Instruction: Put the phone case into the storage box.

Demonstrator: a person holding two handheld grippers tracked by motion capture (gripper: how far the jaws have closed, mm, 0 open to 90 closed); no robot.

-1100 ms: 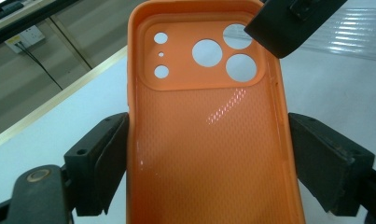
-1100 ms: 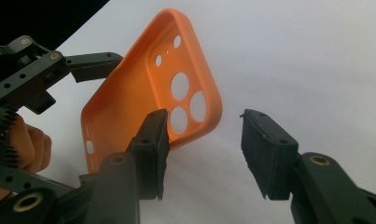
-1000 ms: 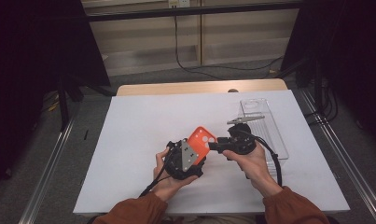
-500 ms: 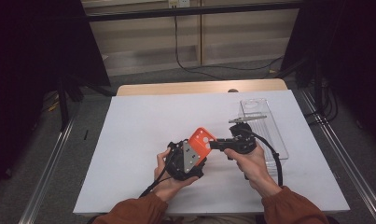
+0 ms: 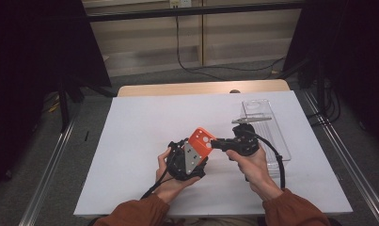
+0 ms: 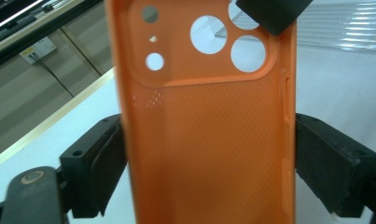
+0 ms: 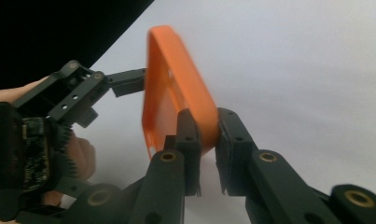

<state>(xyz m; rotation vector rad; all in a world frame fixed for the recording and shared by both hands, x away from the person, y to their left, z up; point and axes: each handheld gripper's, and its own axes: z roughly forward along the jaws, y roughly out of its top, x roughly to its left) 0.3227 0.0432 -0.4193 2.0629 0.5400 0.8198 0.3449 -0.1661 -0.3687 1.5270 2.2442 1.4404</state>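
Observation:
An orange phone case [image 5: 202, 139] with round camera holes is held up over the white table between my two grippers. My left gripper [image 5: 195, 151] is shut on its long sides; in the left gripper view the case [image 6: 209, 130] stands between both pads, which have just eased slightly wider. My right gripper [image 5: 215, 143] comes in from the right, and its jaws have just been closing. In the right gripper view they [image 7: 206, 135] pinch the case [image 7: 176, 88] at its rim near a top corner. One right fingertip [image 6: 274, 14] covers a camera hole.
A clear plastic tray [image 5: 267, 123] lies on the white table [image 5: 130, 141] just right of my right hand. A cable [image 5: 277, 160] trails from the right gripper past the wrist. A wooden edge [image 5: 177, 88] runs along the back, with floor rails on both sides.
The right gripper's jaws have closed onto the case's upper corner. Both hands and the case have stayed almost in place.

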